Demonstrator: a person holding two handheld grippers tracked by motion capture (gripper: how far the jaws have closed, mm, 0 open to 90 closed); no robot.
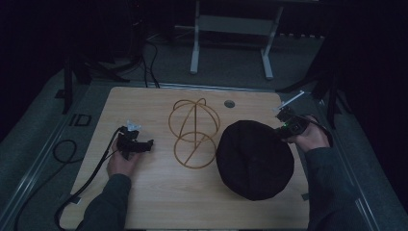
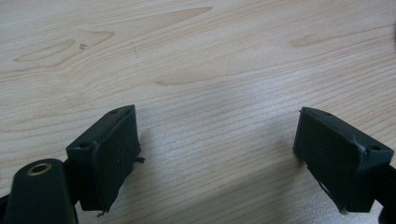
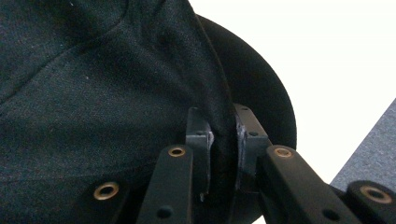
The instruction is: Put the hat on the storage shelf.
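A black fabric hat (image 1: 254, 159) lies on the right half of the wooden table (image 1: 144, 197). My right gripper (image 1: 284, 126) is at the hat's far right rim, shut on a fold of its brim. In the right gripper view the dark cloth of the hat (image 3: 93, 84) is pinched between the two pads, with my right gripper (image 3: 223, 140) tight on it. My left gripper (image 1: 144, 144) rests on the left side of the table, held by a hand. Its jaws stand wide apart over bare wood, so my left gripper (image 2: 217, 140) is open and holds nothing.
A wire stand of golden hoops (image 1: 194, 132) sits in the middle of the table, between the two grippers and just left of the hat. A small round hole (image 1: 229, 103) marks the table's far edge. A black cable (image 1: 91, 178) trails off the left side.
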